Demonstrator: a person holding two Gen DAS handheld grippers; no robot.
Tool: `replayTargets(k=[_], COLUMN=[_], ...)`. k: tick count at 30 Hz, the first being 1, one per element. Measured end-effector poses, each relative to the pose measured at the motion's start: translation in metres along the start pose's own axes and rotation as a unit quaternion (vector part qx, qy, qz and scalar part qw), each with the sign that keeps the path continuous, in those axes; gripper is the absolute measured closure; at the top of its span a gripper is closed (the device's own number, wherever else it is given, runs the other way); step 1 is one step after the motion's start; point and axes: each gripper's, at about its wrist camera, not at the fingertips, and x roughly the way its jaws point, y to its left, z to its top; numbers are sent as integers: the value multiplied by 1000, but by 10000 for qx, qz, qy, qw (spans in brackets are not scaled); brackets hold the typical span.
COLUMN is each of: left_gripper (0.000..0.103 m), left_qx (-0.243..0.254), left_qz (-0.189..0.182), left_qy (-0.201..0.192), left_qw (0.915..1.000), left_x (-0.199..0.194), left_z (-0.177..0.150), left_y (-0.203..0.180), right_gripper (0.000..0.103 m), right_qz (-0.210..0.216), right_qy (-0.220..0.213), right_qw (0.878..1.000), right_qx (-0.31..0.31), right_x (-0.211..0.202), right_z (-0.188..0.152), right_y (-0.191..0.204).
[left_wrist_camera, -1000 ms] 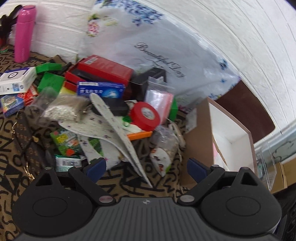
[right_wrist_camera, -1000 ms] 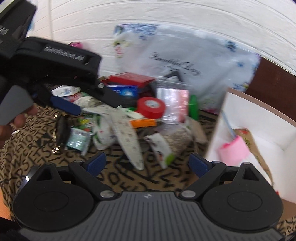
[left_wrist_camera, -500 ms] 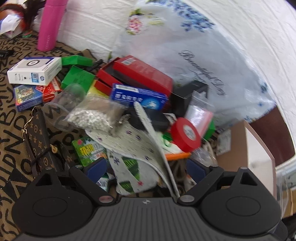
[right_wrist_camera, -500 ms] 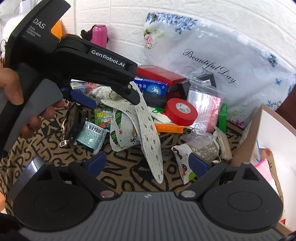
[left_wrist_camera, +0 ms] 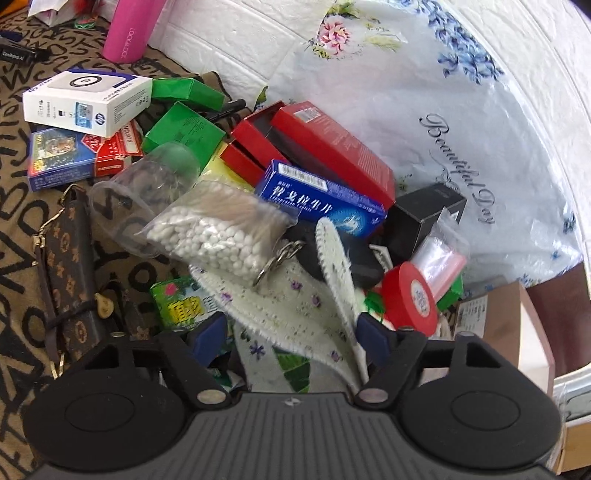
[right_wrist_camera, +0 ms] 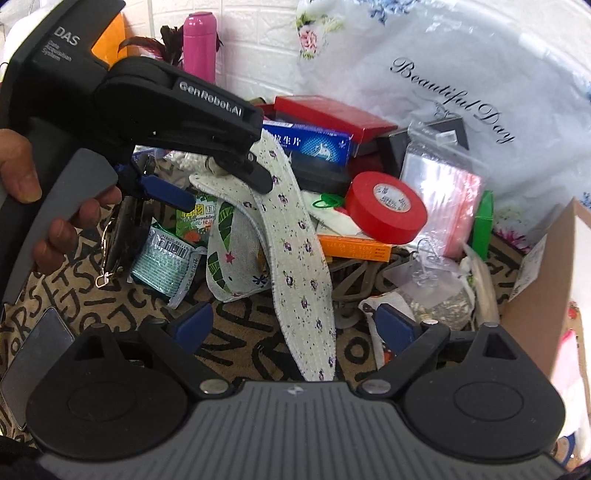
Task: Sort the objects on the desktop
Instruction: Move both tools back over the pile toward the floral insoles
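Observation:
A heap of small objects lies on a letter-print cloth. A pair of white floral insoles [left_wrist_camera: 295,314] [right_wrist_camera: 295,251] lies at its front. My left gripper [left_wrist_camera: 291,339] [right_wrist_camera: 218,184] is open, its two fingers on either side of the insoles, low over them. My right gripper [right_wrist_camera: 295,325] is open and empty, held back from the heap with an insole tip between its fingers. Around the insoles lie a red tape roll [right_wrist_camera: 386,206] [left_wrist_camera: 410,299], a blue medicine box [left_wrist_camera: 317,199], a bag of cotton swabs [left_wrist_camera: 221,232] and a red box [left_wrist_camera: 325,147].
A cardboard box [right_wrist_camera: 535,273] stands at the right. A floral plastic bag [left_wrist_camera: 424,96] leans on the wall behind. A brown wallet [left_wrist_camera: 70,273], a white HP box [left_wrist_camera: 85,99], green boxes [left_wrist_camera: 184,129], a pink bottle [left_wrist_camera: 127,29] and a phone [right_wrist_camera: 33,358] lie at the left.
My left gripper has moved forward and down into the heap until its open fingers straddle the insoles. My right gripper has drawn closer to the heap.

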Motion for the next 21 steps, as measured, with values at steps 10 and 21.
replayTargets(k=[10, 21], left_gripper=[64, 54], left_qx=[53, -89], left_qz=[-145, -94], left_qy=[-356, -301], left_qw=[9992, 9995], left_x=[-1, 8], left_z=[11, 9], left_y=[-16, -13], right_gripper=[18, 31], right_qz=[-98, -331], right_qy=[73, 30], right_qw=[9996, 9981], right_qx=[262, 516], right_x=[16, 17], right_z=[5, 4], right_y=[-17, -34])
